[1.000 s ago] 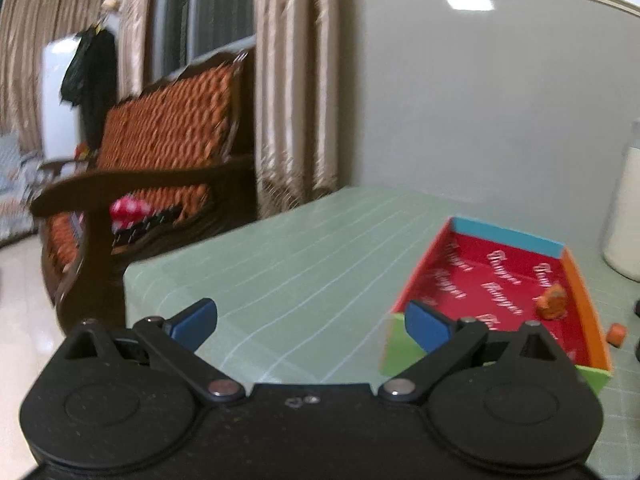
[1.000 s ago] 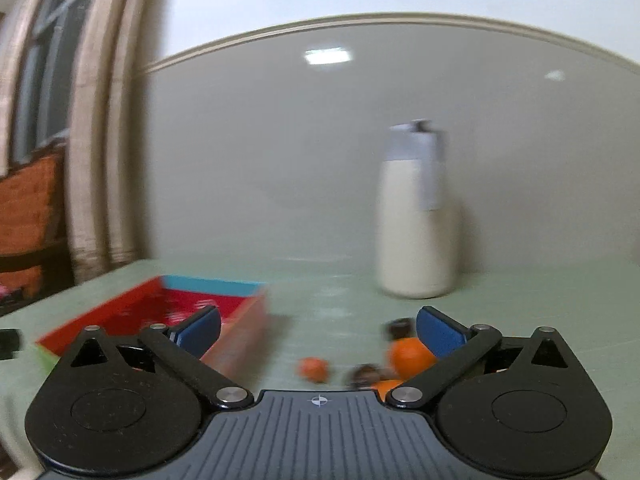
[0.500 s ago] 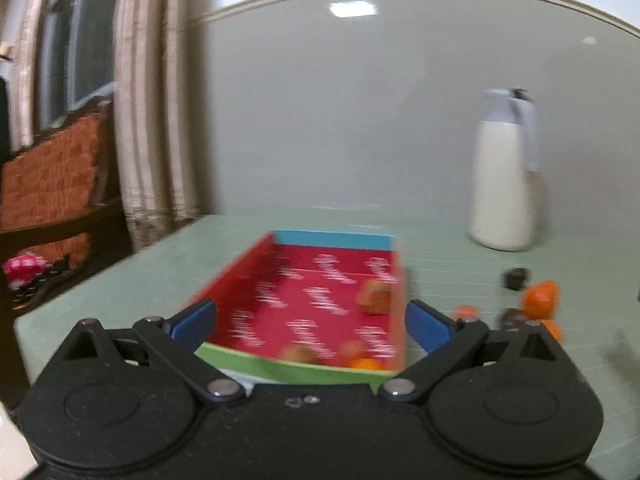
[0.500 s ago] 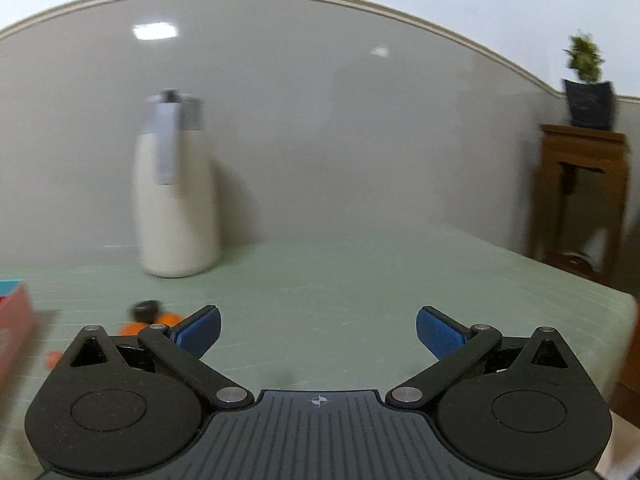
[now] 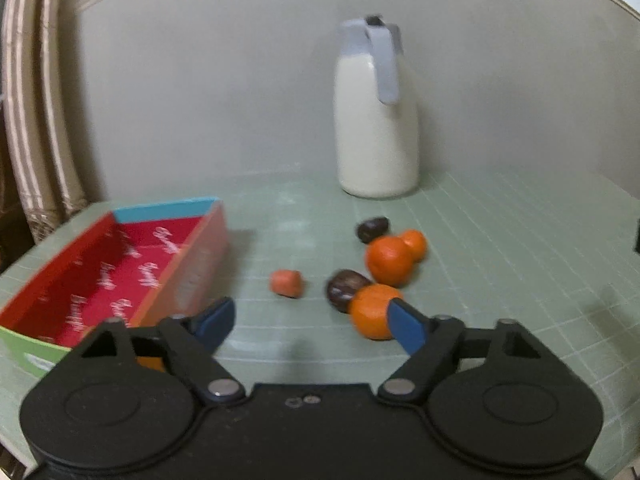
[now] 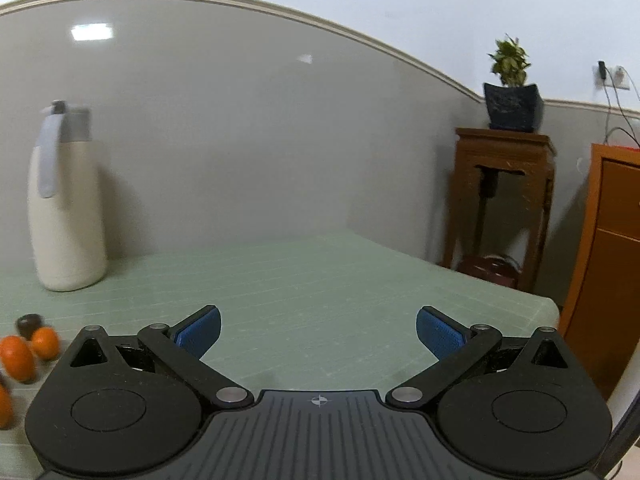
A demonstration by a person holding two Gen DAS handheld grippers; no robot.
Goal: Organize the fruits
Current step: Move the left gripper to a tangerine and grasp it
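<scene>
Pale green gridded cloth covers the table (image 5: pixel 500 240), which runs back to a grey wall. From the left wrist view, the left gripper (image 5: pixel 310 326) is spread wide with nothing between its blue pads, held low over the cloth. A tray (image 5: pixel 204 252) with a red floor, blue far wall and green near wall lies to its left. Loose fruit sits to the right of the tray: a small orange piece (image 5: pixel 286 283) on its own, then a cluster of a dark fruit (image 5: pixel 344 290) touching a near orange (image 5: pixel 372 316), a large orange (image 5: pixel 389 260) with a small orange (image 5: pixel 414 244) against it, and a far dark fruit (image 5: pixel 372 229) behind. The near orange lies just beyond the right fingertip, partly hidden by it. A cream jug (image 5: pixel 376 128) with a grey lid and handle stands near the wall.

From the right wrist view, the right gripper (image 6: pixel 318 330) is also released and wide, holding nothing, above bare cloth. Fruit shows only at the far left edge, blurred. The jug stands at the left; a wooden stand (image 6: pixel 504 200) with a potted plant (image 6: pixel 510 88) is off the table's right end.
</scene>
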